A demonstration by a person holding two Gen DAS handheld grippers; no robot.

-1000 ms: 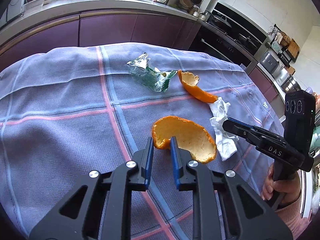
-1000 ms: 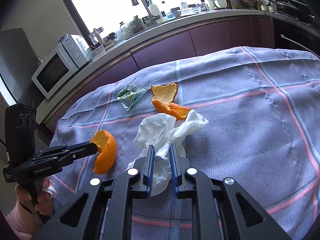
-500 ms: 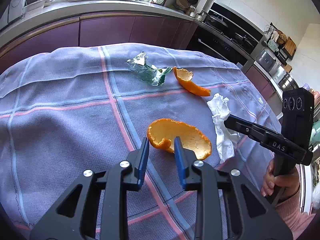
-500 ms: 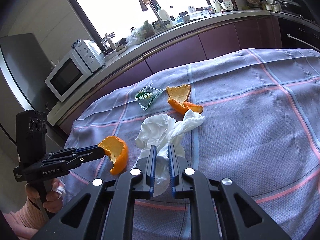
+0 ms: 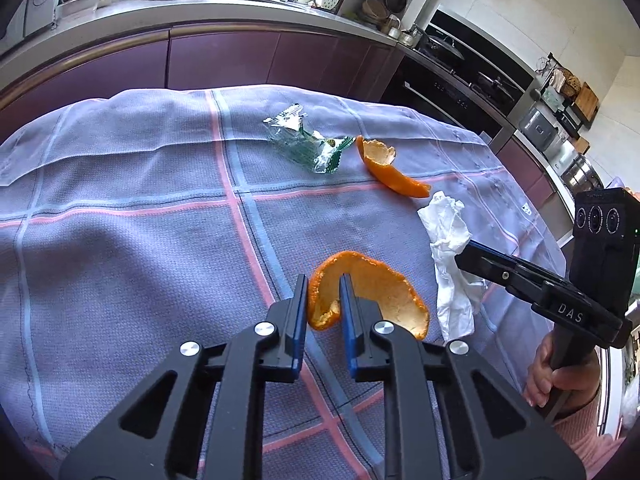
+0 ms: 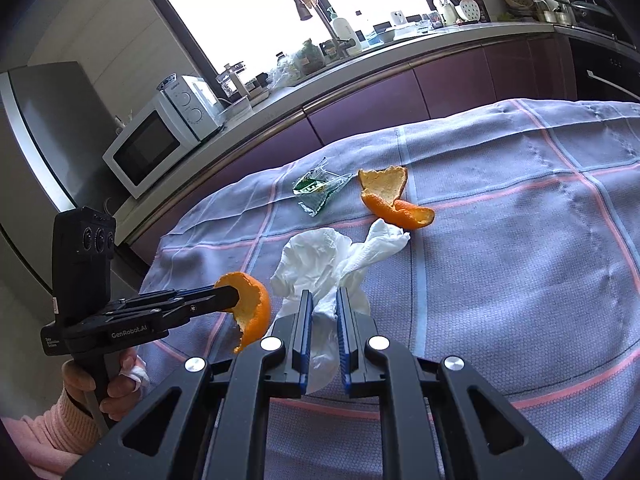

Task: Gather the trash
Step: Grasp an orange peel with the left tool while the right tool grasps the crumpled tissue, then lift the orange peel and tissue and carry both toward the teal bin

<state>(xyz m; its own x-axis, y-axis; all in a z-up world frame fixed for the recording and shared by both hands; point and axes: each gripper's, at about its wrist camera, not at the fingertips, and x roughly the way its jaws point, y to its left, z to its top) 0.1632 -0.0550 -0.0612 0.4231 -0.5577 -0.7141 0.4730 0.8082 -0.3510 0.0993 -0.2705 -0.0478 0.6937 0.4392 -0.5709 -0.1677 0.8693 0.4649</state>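
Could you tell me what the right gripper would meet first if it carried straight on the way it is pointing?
Beyond the tissue it already grips, the right gripper would probably meet the second orange peel; depth is uncertain.

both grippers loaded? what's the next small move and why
Probably lift both clear and carry the loads off; no bin shows in either view. The left gripper is shut on the near orange peel, raised off the cloth in the right wrist view. The right gripper pinches the white tissue. The far peel and green wrapper remain on the tablecloth.
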